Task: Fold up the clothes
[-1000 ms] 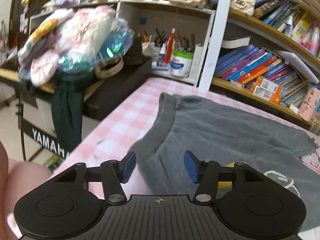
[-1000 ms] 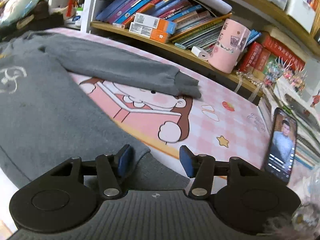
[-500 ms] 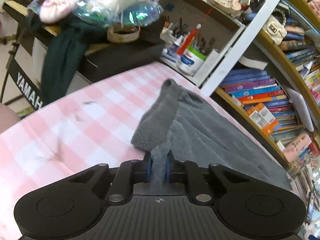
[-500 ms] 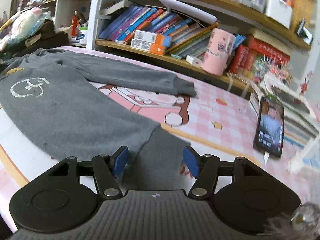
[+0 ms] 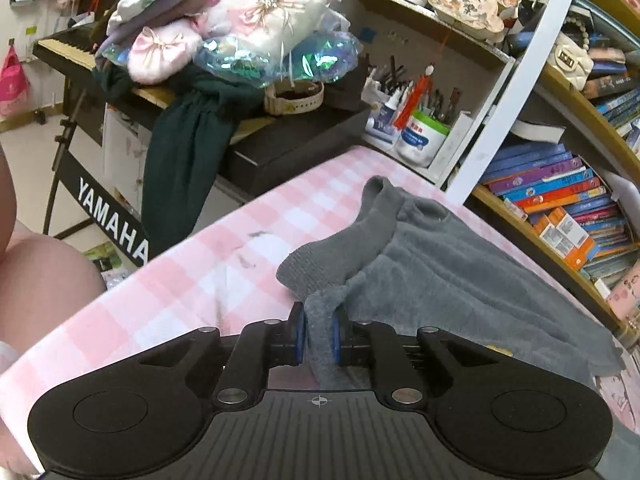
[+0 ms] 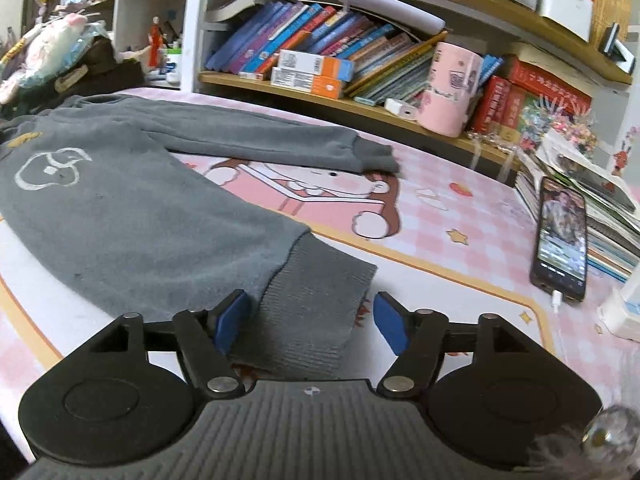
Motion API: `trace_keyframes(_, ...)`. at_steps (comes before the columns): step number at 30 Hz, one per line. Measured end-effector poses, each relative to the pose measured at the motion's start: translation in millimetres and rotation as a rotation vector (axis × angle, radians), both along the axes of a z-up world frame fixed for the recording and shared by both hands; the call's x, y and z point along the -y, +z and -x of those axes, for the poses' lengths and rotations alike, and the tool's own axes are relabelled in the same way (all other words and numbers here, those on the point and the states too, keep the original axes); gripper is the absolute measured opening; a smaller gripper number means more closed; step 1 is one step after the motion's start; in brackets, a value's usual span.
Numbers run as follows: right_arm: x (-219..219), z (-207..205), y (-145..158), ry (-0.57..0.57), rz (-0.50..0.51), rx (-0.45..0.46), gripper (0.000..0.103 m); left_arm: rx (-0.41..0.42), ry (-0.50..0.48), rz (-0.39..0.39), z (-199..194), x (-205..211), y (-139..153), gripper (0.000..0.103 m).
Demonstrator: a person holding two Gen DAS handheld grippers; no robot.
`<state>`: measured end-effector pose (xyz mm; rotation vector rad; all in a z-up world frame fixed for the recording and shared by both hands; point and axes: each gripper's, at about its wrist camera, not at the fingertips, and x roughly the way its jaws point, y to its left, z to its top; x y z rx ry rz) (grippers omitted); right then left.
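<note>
A grey pair of sweatpants point(image 6: 120, 216) with a white drawing lies flat on the pink checked table point(image 5: 168, 300). In the left wrist view its waistband end point(image 5: 420, 264) is bunched up, and my left gripper point(image 5: 319, 332) is shut on a pinch of that grey fabric. In the right wrist view the near leg's ribbed cuff point(image 6: 316, 300) lies between the blue pads point(image 6: 390, 324) of my right gripper point(image 6: 310, 322), which stands open around it. The far leg point(image 6: 260, 142) stretches to the right along the table's back.
A phone point(image 6: 560, 232) lies on a book stack at the table's right. A pink cup point(image 6: 450, 88) and books point(image 6: 320, 52) fill the shelf behind. A keyboard point(image 5: 108, 220) piled with plush things and a dark green cloth point(image 5: 184, 160) stands left. A person's leg point(image 5: 36, 280) is at far left.
My left gripper shut on the waistband fabric and has lifted it slightly, bunching it. My right gripper moved lower and closer so the ribbed cuff lies between its open fingers.
</note>
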<state>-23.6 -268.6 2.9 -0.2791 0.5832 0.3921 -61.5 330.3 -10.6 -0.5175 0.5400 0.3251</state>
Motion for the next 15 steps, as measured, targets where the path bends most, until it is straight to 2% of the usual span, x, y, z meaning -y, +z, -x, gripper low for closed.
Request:
trace_keyframes(4,0.6,0.4,-0.4,-0.005,-0.003,0.007,0.066,0.001,-0.008,-0.025,4.1,2.2,0.5,0.020)
trace_keyframes(7,1.3,4.0,2.7,0.001,-0.027,0.018,0.066,0.039,0.003,-0.083,15.0,9.0,10.7,0.033)
trace_keyframes(9,1.7,8.0,6.3,0.005,-0.054,0.024,0.068,0.079,-0.006,-0.137,25.7,17.9,20.5,0.052)
trace_keyframes(15,0.5,19.4,15.1,0.024,-0.121,0.040,0.079,0.137,-0.046,-0.269,47.4,52.8,40.2,0.077)
